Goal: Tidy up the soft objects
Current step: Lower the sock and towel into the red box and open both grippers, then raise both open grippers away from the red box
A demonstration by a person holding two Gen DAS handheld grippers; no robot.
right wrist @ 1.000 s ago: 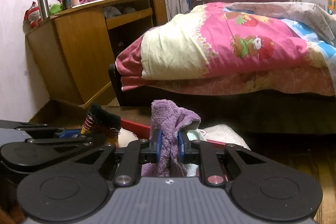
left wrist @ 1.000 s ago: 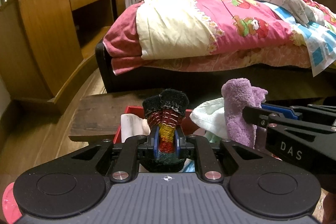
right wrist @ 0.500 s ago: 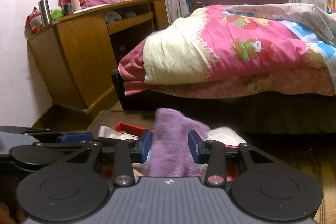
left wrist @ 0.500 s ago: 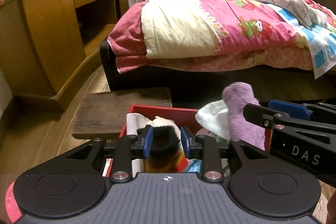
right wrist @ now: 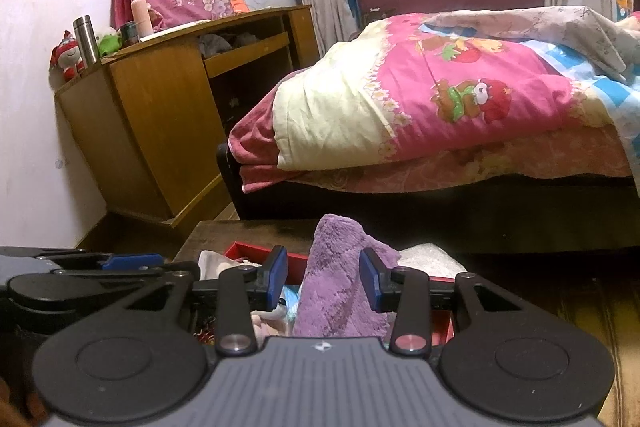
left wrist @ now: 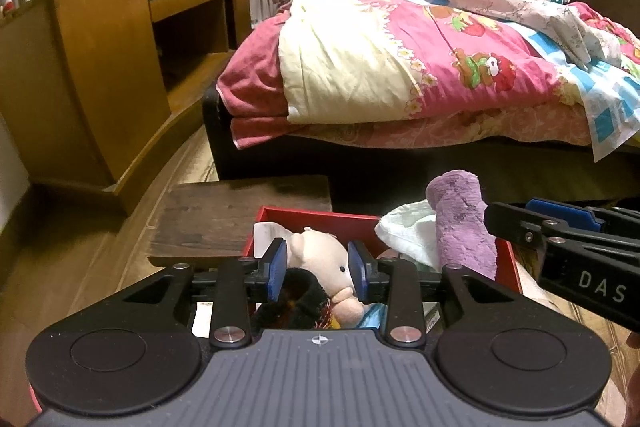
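1. Left wrist view: a bedroom with a wooden stool [left wrist: 240, 215] before the bed [left wrist: 420, 67]. Our left gripper [left wrist: 318, 269] stands spread over the red box [left wrist: 320, 217]; its jaws have just been opening, and the striped sock [left wrist: 294, 301], pinched a second ago, lies loose below.
2. Right wrist view: our right gripper [right wrist: 323, 277], likewise just opening, flanks the purple towel [right wrist: 336, 291] without pinching. Release step; next we lift clear.

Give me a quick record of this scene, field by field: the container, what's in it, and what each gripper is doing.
container: red box on a low wooden table
contents: purple towel, white cloth, plush toy, dark knitted sock
left gripper: open above the sock, jaws have just been opening
right gripper: open, towel between the pads, not pinched
setting: bedroom, bed behind
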